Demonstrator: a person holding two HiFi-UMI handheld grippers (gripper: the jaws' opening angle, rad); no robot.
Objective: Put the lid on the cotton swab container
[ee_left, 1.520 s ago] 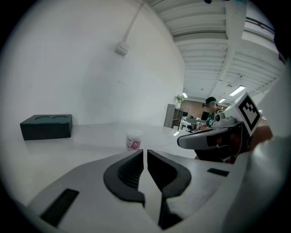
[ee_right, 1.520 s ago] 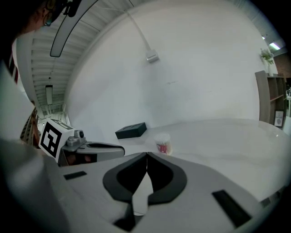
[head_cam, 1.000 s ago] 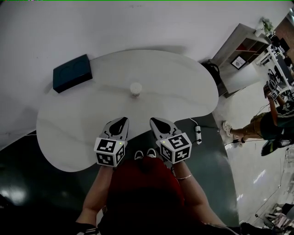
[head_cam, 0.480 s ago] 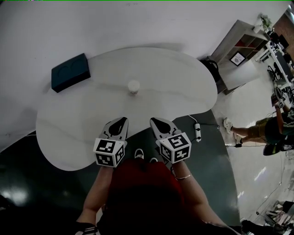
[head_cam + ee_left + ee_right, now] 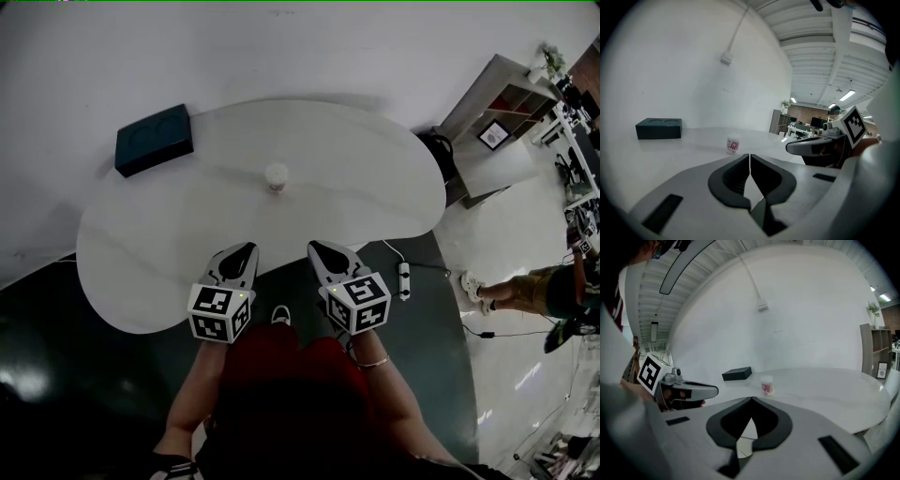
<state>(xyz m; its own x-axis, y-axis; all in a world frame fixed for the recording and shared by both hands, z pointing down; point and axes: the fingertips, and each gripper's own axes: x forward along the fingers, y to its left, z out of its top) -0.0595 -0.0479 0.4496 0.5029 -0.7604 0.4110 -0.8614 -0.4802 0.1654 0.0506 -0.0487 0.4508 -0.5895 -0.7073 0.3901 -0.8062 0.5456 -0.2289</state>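
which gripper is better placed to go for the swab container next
Left, narrowly. The swab container stands ahead between both, slightly nearer the left gripper than the right gripper. Both are shut and empty, so either must open first.

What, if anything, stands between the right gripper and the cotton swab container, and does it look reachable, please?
Probably yes: only bare white table lies between the right gripper and the cotton swab container. The gripper's jaws are shut, so they would need to open first.
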